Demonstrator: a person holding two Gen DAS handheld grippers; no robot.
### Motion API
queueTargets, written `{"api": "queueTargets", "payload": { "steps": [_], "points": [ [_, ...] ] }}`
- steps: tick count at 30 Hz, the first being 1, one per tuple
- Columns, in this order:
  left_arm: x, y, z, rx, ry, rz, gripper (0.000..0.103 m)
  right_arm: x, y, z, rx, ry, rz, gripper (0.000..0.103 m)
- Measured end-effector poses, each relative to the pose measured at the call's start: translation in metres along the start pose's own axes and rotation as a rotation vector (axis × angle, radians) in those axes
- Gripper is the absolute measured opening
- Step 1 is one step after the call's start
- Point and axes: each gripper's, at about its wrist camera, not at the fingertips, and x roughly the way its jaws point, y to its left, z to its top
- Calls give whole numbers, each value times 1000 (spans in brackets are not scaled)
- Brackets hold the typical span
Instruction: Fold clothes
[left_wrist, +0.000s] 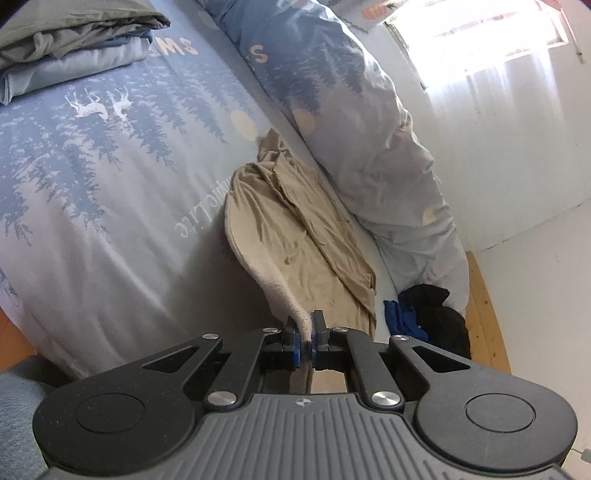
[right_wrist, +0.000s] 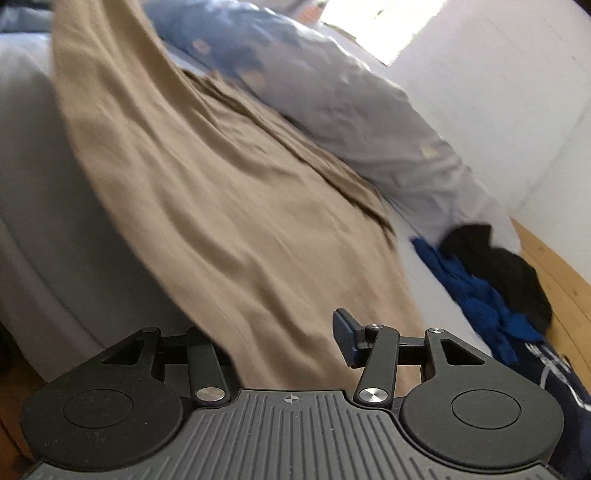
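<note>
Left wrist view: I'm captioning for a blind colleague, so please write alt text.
The left hand-held gripper is shut on the edge of a beige garment lying on a forest-print bedsheet, beside a rumpled duvet.

One tan garment (left_wrist: 295, 229), one folded stack (left_wrist: 74, 48) — two dark garments (left_wrist: 436, 317).

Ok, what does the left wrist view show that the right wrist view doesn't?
Only the left wrist view: the left gripper shut on an edge of the tan garment, the folded grey clothes stack, and the deer-print bedsheet.

Only the right wrist view: the right gripper open, tan cloth draped across its left finger, and a navy garment with white print.

Both: the tan garment, the patterned duvet, the blue cloth and the black cloth.
</note>
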Motion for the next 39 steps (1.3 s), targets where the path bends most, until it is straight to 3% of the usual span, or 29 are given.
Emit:
{"api": "queueTargets", "payload": {
  "steps": [7, 15, 16, 20, 25, 27, 29, 31, 39],
  "points": [
    [-8, 5, -1, -20, -29, 18, 9, 13, -36, -29, -77, 22, -26, 51],
    [-9, 6, -2, -26, -48, 51, 9, 7, -50, -46, -128, 24, -17, 50],
    [-9, 7, -2, -27, -50, 55, 9, 6, -51, -48, -140, 22, -14, 48],
    [-8, 8, -2, -33, -52, 68, 9, 2, -55, -55, -199, -2, 16, 25],
    [-5, 7, -2, -29, -52, 84, 9, 3, -55, -63, -313, 3, 28, 19],
    [-4, 7, -2, -30, -53, 87, 9, -5, -63, -56, -327, -3, 42, 18],
    [-4, 7, -2, -31, -54, 87, 9, -13, -72, -48, -341, -10, 58, 6],
    [-4, 7, -2, -31, -57, 85, 9, -21, -80, -40, -355, -16, 74, 3],
    [-19, 3, 2, -21, -99, 68, 9, -53, -114, -9, -409, -43, 136, 3]
  ]
}}
